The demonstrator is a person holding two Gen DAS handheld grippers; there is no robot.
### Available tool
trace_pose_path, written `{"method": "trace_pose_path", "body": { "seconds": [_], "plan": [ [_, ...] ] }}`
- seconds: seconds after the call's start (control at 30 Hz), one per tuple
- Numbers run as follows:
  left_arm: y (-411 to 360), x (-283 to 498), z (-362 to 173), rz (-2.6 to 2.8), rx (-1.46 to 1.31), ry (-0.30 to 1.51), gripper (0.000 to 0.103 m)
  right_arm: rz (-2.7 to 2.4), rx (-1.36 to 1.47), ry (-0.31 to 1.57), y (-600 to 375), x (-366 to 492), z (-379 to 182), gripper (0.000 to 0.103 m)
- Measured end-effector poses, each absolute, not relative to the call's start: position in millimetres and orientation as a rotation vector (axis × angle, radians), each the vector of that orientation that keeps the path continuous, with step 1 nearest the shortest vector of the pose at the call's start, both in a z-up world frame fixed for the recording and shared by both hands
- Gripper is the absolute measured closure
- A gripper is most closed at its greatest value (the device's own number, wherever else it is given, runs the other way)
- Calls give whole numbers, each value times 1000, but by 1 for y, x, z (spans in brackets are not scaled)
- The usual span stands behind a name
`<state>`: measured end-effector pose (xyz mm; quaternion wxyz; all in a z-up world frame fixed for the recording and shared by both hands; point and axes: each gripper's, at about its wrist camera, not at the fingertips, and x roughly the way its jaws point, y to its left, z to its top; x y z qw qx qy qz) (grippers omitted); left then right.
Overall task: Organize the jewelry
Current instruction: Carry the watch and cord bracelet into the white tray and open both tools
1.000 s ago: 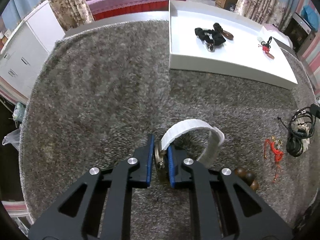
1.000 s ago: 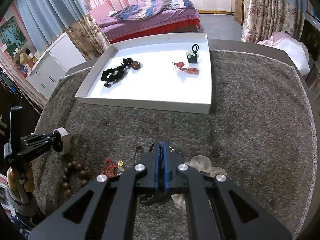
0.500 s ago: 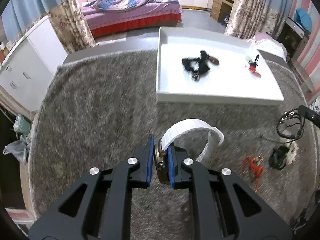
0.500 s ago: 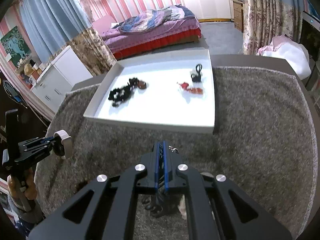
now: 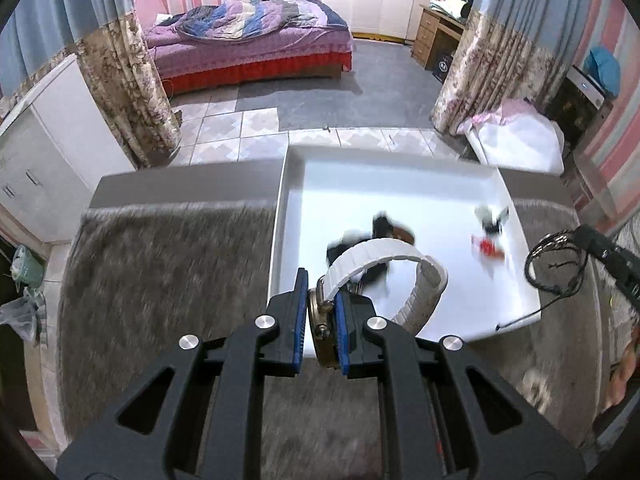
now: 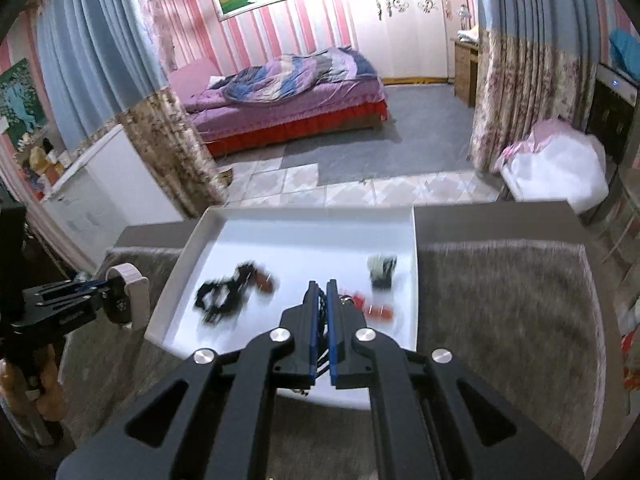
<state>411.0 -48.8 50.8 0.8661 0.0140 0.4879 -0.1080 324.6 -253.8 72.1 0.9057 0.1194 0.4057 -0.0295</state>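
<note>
The left gripper (image 5: 322, 316) gripped a watch (image 5: 384, 276) by its case, the white strap arching over the tray's (image 5: 280, 216) near-left corner. Left of the tray the grey rug (image 5: 160, 264) lay bare up to its far edge. Inside the tray, a black beaded piece (image 6: 224, 294) sat toward the left wall, the far half white and open, and red charms (image 6: 376, 308) and a dark item (image 6: 382, 268) lay near the right wall. The right gripper (image 6: 320, 320) hung over the tray's near edge, jaws pinched on a black cord (image 5: 554, 264).
</note>
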Motion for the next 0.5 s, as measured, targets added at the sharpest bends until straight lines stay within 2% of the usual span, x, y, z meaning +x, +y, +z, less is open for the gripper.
{"method": "trace_pose_path", "body": {
  "seconds": [0.27,0.5],
  "plan": [
    [-71,487,19,-217,22,1063,92,-93,268,821,-261,401,51,100],
    [-90,528,-28,-215,33,1081,92,-115,242,853,-267,441,2,100]
  ]
}}
